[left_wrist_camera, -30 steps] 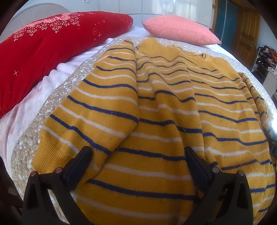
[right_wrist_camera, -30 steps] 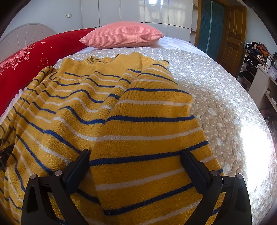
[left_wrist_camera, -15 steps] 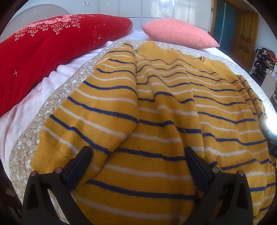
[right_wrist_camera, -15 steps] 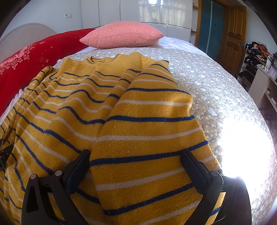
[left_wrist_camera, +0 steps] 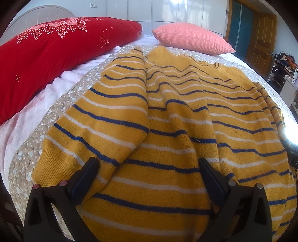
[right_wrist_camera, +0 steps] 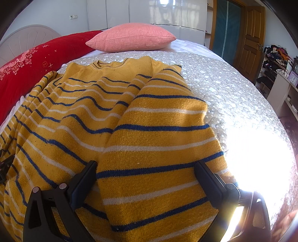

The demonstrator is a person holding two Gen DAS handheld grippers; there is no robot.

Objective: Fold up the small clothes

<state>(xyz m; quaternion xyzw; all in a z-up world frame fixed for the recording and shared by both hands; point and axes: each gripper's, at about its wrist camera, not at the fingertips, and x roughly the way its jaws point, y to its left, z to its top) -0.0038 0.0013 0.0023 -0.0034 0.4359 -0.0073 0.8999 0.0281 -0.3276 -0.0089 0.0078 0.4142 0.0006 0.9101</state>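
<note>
Left wrist view: your left gripper (left_wrist_camera: 149,167) stands wide over the knit striped sweater (left_wrist_camera: 177,130), collar pointing away toward the pink pillow (left_wrist_camera: 191,38). Right wrist view: your right gripper (right_wrist_camera: 146,170) stands wide over its folded sleeve (right_wrist_camera: 160,141) on the quilted bedspread (right_wrist_camera: 232,93).

White wardrobes (right_wrist_camera: 145,13) and a wooden door (right_wrist_camera: 250,37) stand behind the sunlit bed (right_wrist_camera: 232,96).

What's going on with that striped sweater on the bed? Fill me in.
A person with a claw in each hand is folding a yellow striped sweater spread flat on the quilted bedspread. Both sleeves are already folded in over the body. The left claw and the right claw are both open, poised over the hem end with fabric between their fingers but not pinched. A red pillow and a pink pillow lie beyond the collar.
</note>
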